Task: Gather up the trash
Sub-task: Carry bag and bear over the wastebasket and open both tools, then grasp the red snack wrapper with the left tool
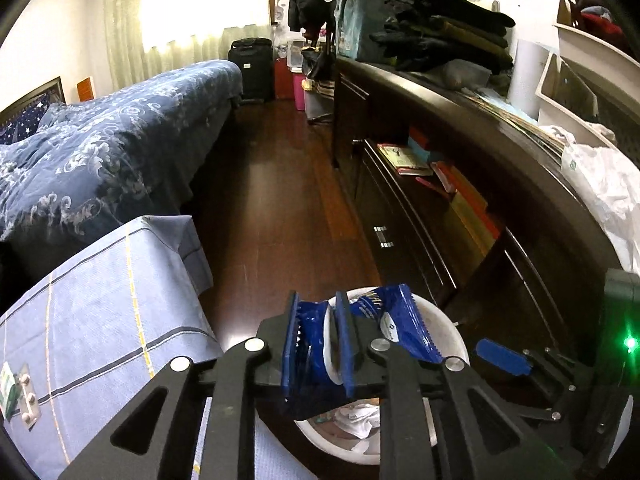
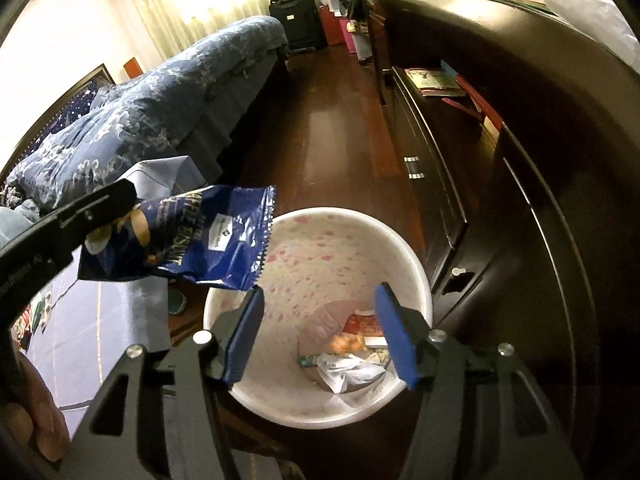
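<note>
The blue snack wrapper hangs pinched in the left claw just above the white bin's near-left rim. Shift it over the centre before letting go; the right claw stands wide, empty.

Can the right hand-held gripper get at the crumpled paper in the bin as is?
Probably yes. The right hand-held gripper is open above the white bin, and nothing covers the crumpled paper; the blue wrapper hangs off to the side.
</note>
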`<state>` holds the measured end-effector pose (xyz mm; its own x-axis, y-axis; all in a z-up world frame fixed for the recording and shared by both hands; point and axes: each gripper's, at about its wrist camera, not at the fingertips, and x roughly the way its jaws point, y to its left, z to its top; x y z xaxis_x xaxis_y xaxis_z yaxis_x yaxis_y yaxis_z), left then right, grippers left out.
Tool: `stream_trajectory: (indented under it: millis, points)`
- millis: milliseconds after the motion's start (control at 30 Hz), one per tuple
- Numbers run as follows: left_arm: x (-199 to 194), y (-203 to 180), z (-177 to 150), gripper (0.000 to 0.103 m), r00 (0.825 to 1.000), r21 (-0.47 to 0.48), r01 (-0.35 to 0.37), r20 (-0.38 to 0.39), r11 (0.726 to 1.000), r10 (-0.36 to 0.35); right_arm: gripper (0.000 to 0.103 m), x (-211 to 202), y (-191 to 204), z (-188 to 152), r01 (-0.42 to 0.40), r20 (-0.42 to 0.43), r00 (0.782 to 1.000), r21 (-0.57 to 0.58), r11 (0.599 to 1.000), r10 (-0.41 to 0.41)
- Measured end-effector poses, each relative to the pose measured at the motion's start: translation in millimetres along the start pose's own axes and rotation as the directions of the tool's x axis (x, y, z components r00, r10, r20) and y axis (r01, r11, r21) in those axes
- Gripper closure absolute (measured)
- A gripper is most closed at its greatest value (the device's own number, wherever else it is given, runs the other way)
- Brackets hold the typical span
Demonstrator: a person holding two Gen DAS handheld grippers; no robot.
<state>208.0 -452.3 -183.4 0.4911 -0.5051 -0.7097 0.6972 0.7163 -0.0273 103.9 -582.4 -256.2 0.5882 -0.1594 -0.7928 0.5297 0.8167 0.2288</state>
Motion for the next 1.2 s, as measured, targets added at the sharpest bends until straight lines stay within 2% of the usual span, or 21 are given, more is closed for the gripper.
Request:
stream_trajectory:
  millis: [33,133,300,667,867,1067,1133,1200]
  points:
    - [0.1,-0.6,1.1,0.081,1.000,0.000,0.000,0.002,1.000,0.000,0.043,-0.7,-0.7,-0.2,0.001,0.001,1.000,0.005,1.000,-0.001]
    - [-2.6,0.7,3.8,0.061,1.000,-0.006,0.000,0.014,1.000,0.000,0.043,-2.3,-0.9,-0.8,-0.001,0.002,1.000,0.007,1.000,0.001]
    - [-10.0,2.9,8.2,0.037,0.999,-0.011,-0.011,0.046,1.000,0.012,0.042,-6.7,1.8,-1.6,0.001,0.008,1.000,0.003,1.000,-0.001]
    - [-38.9,19.7,8.0,0.035,0.996,-0.039,-0.016,0.091,0.999,0.019,0.042,-23.5,13.4,-11.2,-0.001,0.005,1.000,-0.002,1.000,0.001]
    - [-78.9,65.5,-17.5,0.032,0.989,-0.133,-0.073,0.120,0.988,0.089,0.039,-43.6,41.3,-22.5,-0.009,0.024,1.000,-0.058,0.998,0.010]
    - [-123.8,132.1,-54.9,0.028,0.973,-0.272,-0.159,0.117,0.949,0.197,0.036,-62.2,95.3,-38.7,-0.075,0.019,0.997,-0.156,0.985,0.079]
    - [-138.3,153.7,-67.4,0.025,0.963,-0.299,-0.207,0.107,0.931,0.248,0.036,-65.4,115.7,-44.4,-0.103,0.007,0.994,-0.185,0.977,0.106]
    - [-151.4,173.5,-79.6,0.024,0.943,-0.314,-0.281,0.086,0.907,0.322,0.036,-68.2,140.3,-51.5,-0.132,-0.007,0.991,-0.226,0.965,0.134]
